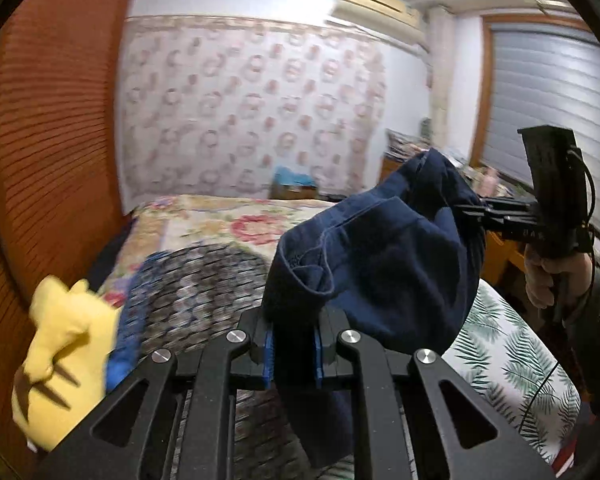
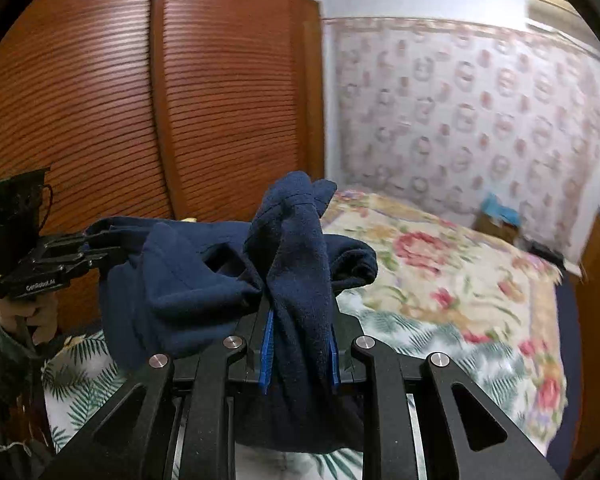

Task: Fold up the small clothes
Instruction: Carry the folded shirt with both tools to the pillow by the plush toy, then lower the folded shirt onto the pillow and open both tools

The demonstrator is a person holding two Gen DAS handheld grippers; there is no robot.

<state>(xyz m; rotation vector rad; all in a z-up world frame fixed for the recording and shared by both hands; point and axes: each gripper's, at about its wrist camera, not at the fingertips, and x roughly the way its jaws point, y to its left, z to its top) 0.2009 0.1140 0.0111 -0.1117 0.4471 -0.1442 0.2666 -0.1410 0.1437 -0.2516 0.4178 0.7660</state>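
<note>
Navy garment (image 1: 380,264) slung in the air between both grippers, above the bed (image 2: 440,280). Left gripper (image 1: 296,344) jaws clamped on one bunched edge, blue pads pressing cloth. Right gripper (image 2: 300,352) jaws clamped on the opposite edge, fabric rising past them. Yellow plush toy (image 1: 60,356) lower left of the left jaws.

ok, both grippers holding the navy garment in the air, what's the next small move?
Probably spread the two apart: the navy garment hangs bunched between the left gripper and the right gripper, both clamped on it above the bed, too crumpled to fold.
</note>
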